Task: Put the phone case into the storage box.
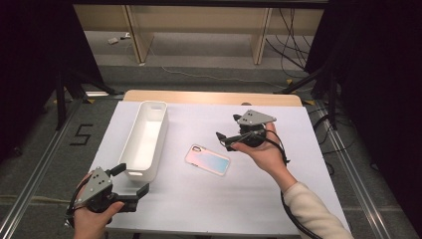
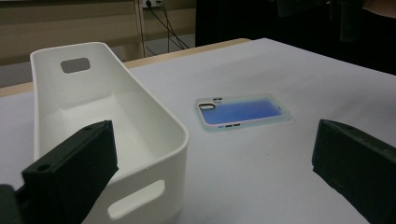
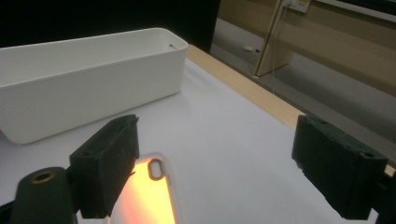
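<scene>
The phone case (image 1: 207, 160) lies flat near the middle of the white surface (image 1: 278, 189), just right of the white bin (image 1: 144, 139) and apart from it, with bare surface on all its sides. The right hand-held gripper (image 1: 225, 130) hovers just beyond the case's upper right end, jaws spread and holding nothing; in the right gripper view the case's camera-cutout end (image 3: 152, 186) sits low between those jaws, close against one of them. The left hand-held gripper (image 1: 133, 181) is at the near left corner of the surface, jaws also spread and empty, one on either side of the bin's near end, though whether they touch it cannot be told.

The bin is a long, narrow, smooth plastic tub with rounded corners and a slot handle in each end wall; it runs lengthwise away from the person, and its inside is bare. The case is a thin rounded rectangle with a pale rim and a glossy back that shades from pink to blue. A strip of wood edge (image 1: 214, 97) shows along the far side of the surface. The widest open room is to the right of and nearer than the case.
</scene>
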`<state>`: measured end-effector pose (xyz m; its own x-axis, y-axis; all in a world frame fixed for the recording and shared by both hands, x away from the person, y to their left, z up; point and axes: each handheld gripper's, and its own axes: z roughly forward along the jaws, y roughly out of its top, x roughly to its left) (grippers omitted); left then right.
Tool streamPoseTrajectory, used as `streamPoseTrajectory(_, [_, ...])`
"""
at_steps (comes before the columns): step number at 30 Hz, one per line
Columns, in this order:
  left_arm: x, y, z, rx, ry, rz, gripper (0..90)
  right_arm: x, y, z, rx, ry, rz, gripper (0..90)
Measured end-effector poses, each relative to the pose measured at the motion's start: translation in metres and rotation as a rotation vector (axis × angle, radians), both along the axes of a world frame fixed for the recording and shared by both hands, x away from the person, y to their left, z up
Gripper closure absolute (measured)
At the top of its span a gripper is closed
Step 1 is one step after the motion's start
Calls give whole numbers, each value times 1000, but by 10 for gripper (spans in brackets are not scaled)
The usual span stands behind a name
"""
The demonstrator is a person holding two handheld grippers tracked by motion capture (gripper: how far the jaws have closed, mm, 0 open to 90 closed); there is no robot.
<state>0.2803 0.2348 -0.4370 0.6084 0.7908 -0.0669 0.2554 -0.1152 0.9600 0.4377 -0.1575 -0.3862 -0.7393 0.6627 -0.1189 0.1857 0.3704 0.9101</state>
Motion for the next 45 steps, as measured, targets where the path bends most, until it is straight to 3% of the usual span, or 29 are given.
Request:
streamPoseTrajectory(34, [0, 1, 0, 2, 3, -1, 0, 28, 26, -13, -34, 43, 12, 162])
streamPoseTrajectory(45, [-1, 1, 0, -3, 6, 0, 0, 38, 32, -18, -153, 120, 38, 212])
